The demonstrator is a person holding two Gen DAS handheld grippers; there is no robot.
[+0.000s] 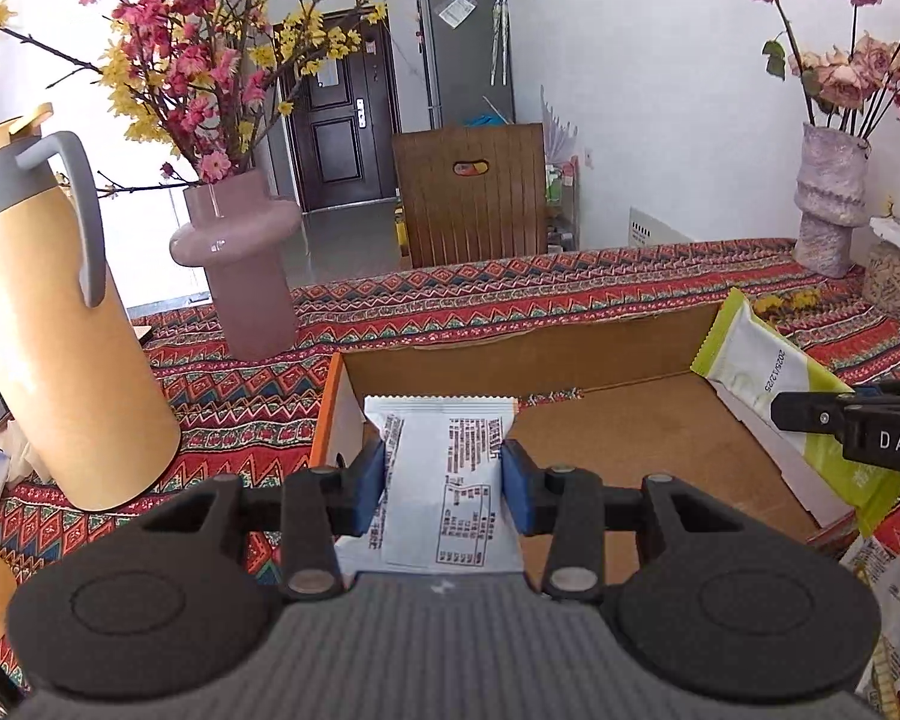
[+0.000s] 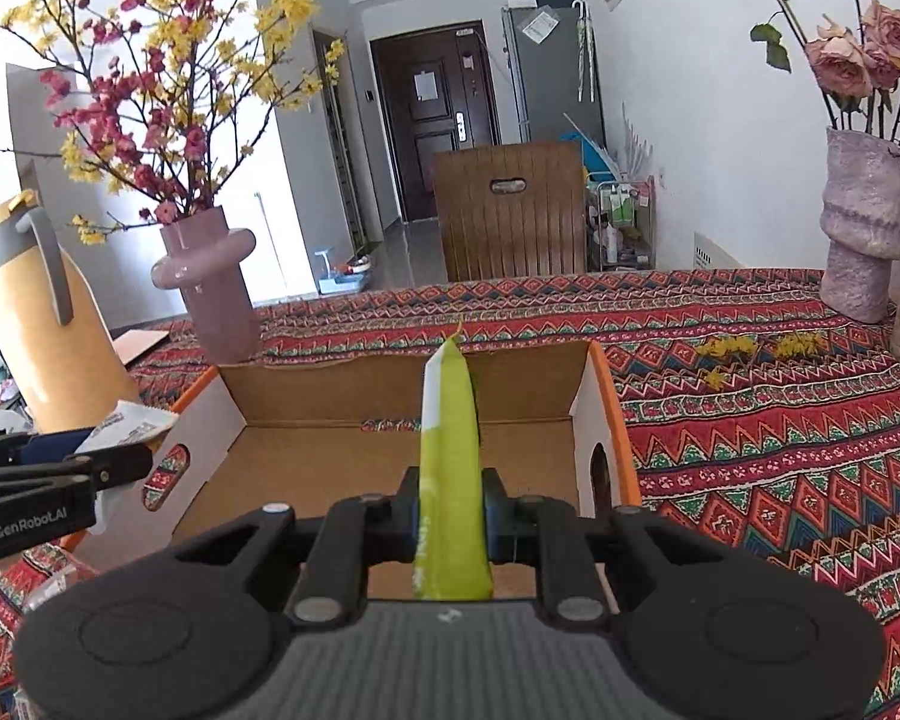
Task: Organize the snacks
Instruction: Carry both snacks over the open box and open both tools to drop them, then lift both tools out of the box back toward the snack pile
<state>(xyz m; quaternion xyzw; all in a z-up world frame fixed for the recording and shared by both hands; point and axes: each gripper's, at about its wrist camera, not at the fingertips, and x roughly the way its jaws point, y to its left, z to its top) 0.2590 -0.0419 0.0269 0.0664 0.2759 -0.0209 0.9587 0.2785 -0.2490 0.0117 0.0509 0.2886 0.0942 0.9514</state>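
While the left tool (image 1: 444, 480) clamps a white snack packet (image 1: 444, 480) flat between its blue pads, the right tool (image 2: 453, 516) pinches a green snack packet (image 2: 450, 450) held on edge. Both packets hang over the open cardboard box (image 2: 402, 384) on the patterned desk (image 2: 750, 420), the white one at its left wall, the green one above its middle, with a pink vase (image 1: 240, 264) and a yellow jug (image 1: 48, 330) beyond

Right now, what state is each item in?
Left gripper: shut on the white printed snack packet, above the box.
Right gripper: shut on the green snack packet, edge up.
Open cardboard box with orange rim: nothing seen inside.
Orange jug with grey handle: upright.
Pink vase: upright, holding flowers.
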